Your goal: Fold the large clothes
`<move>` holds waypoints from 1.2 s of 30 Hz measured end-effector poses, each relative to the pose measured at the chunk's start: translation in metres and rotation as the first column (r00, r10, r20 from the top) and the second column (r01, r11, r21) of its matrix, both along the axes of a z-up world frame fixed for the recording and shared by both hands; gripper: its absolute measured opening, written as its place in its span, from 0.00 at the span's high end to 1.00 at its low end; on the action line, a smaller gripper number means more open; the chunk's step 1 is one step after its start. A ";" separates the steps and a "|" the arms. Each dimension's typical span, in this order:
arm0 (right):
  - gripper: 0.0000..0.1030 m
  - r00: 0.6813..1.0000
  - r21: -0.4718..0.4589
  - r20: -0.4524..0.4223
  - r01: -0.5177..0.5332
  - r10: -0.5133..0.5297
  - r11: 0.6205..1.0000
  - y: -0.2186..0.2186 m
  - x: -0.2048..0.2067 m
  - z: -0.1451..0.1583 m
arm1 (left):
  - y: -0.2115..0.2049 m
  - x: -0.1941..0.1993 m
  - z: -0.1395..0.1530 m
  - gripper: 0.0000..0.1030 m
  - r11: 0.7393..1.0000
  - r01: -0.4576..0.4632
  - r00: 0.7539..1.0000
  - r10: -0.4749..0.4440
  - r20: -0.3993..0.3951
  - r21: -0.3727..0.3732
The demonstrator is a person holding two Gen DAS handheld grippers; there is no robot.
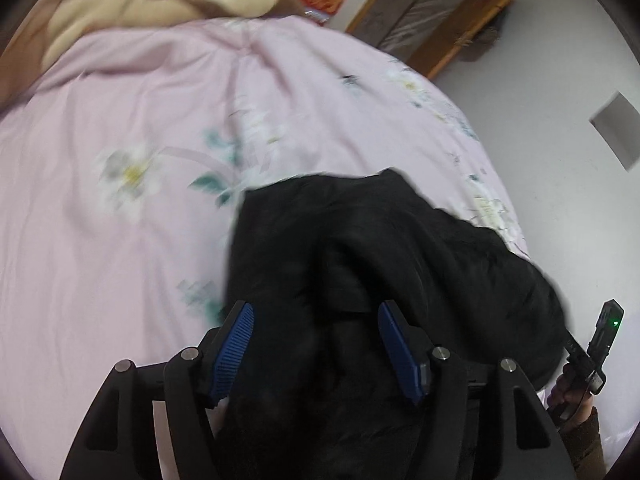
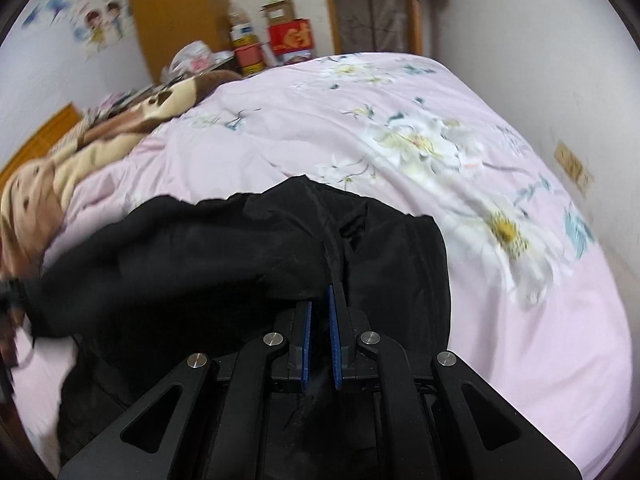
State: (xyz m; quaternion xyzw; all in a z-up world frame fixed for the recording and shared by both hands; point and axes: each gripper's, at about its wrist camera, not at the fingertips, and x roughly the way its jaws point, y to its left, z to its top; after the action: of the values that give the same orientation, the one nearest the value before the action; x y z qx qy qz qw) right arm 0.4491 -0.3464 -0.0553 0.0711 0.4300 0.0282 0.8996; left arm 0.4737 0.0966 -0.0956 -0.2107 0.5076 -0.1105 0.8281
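Observation:
A large black garment (image 1: 380, 248) lies bunched on a pink floral bedspread (image 1: 160, 120). My left gripper (image 1: 316, 312) is open, its blue-padded fingers (image 1: 236, 340) spread wide over the garment's near edge, with black cloth between and under them. In the right wrist view the same garment (image 2: 200, 256) lies on the bedspread (image 2: 400, 128). My right gripper (image 2: 320, 300) is shut on a raised fold of the black garment, pinched between its blue pads. The right gripper's handle and the hand holding it show at the left wrist view's lower right (image 1: 592, 352).
A tan and brown blanket (image 1: 140, 4) is heaped at the head of the bed, also in the right wrist view (image 2: 80, 148). Red boxes (image 2: 292, 38) and a wooden-framed door (image 2: 376, 4) stand past the bed. White walls flank the bed.

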 end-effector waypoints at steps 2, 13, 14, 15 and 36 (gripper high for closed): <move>0.92 1.000 0.005 -0.016 0.007 -0.007 1.000 0.002 -0.002 -0.001 | 0.012 -0.013 -0.002 0.37 1.000 -0.020 1.000 0.020 -0.018 -0.010; 0.51 0.993 -0.223 0.091 -0.056 0.078 0.973 0.044 -0.081 0.019 | -0.033 -0.056 0.031 0.30 0.986 0.139 0.984 -0.148 0.103 0.090; 0.46 0.983 -0.265 0.107 -0.116 0.149 0.957 0.061 -0.091 0.022 | -0.041 -0.061 0.034 0.30 0.981 0.154 0.979 -0.168 0.116 0.120; 0.40 0.969 -0.291 0.118 -0.176 0.218 0.940 0.074 -0.098 0.024 | -0.046 -0.064 0.036 0.30 0.976 0.163 0.976 -0.181 0.125 0.144; 0.96 0.842 -0.604 -0.069 -0.462 0.535 0.649 0.216 -0.075 -0.033 | -0.057 -0.080 0.035 0.29 0.930 0.203 0.961 -0.249 0.118 0.305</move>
State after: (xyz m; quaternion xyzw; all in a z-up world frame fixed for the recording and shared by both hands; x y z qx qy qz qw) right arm 0.3740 -0.1308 -0.0884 -0.3396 0.3663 0.1413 0.8547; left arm 0.3939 0.0395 -0.0608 -0.0180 0.4736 -0.1458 0.8684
